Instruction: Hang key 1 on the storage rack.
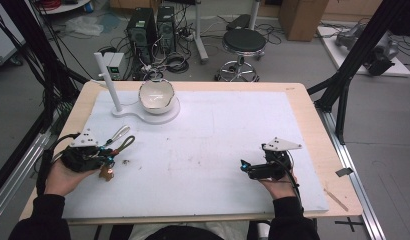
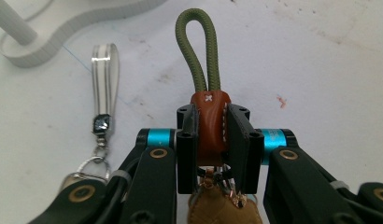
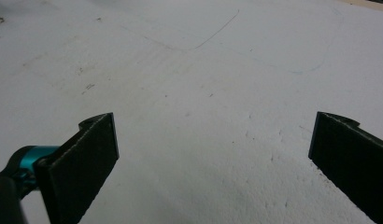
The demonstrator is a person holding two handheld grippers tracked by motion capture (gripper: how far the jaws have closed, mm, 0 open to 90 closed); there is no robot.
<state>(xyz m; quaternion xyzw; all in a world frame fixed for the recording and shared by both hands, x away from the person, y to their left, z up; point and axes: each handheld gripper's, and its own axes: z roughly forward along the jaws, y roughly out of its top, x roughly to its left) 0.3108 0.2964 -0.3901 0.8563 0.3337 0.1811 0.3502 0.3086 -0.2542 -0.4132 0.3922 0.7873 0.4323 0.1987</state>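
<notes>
The left gripper [image 2: 212,140] sits near the left edge of the bench [image 1: 313,130], on the white mat [image 1: 218,150], its jaws clamped on the brown leather tab [image 2: 209,126] of a keychain [image 1: 115,152]. From that tab an olive cord loop [image 2: 199,51] stretches forward flat on the mat, and a tan leather piece [image 2: 222,207] hangs below the jaws. Just beside the cord lies a clear strap [image 2: 104,77] with a small metal clasp, joined to a ring by the gripper's left finger. In the high view the keychain lies at the mat's left side, nearer the front edge than the back. The right gripper [image 3: 213,154] rests low over bare mat toward the front right, jaws spread wide with nothing between them. Near the back left corner a white stand [image 1: 143,116] carries an upright post [image 1: 107,80] and a white bowl [image 1: 156,95].
</notes>
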